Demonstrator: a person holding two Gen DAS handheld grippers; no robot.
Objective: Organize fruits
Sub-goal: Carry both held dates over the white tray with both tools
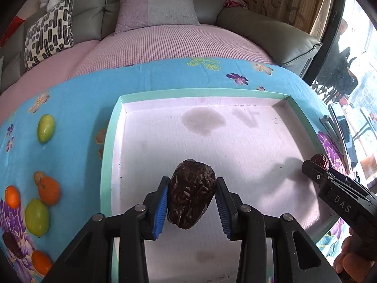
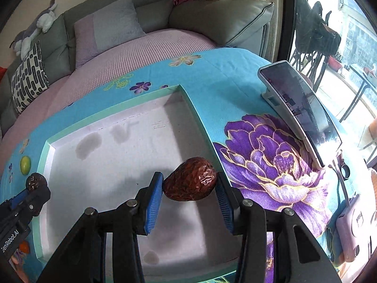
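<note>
Fruits were only partly sorted at this moment, and I judged the job as just starting. The white tray (image 1: 235, 141) with the green rim sat on the blue flowered surface (image 1: 77, 99), and nothing lay on its floor yet, only some dark stains.

The left claw (image 1: 192, 202) was closed most of the way, its blue pads (image 1: 161, 208) squeezing a dark wrinkled date (image 1: 190, 195). That date hung over the tray, toward the 6 o'clock side of it in the left wrist view.

The right claw (image 2: 189, 194) was also closed on a fruit, a red-brown date (image 2: 190, 179), pinched between its blue pads (image 2: 154, 202). This one hung over the tray's right edge, close to the big purple flower (image 2: 278, 165) on the cloth.

So two dates were carried to the tray but not put down. I thought letting them go into the tray was the step in hand.

More fruit waited outside the tray. At about 9 o'clock in the left wrist view lay a green fruit (image 1: 46, 127). Lower, around 8 o'clock, were an orange fruit (image 1: 49, 189), a second orange one (image 1: 12, 196), a bigger green fruit (image 1: 37, 216) and one more orange fruit (image 1: 42, 262). All of these still had to be picked up, so most of the work was left.

A phone (image 2: 301, 110) stood at 2 o'clock in the right wrist view, away from the fruit.
</note>
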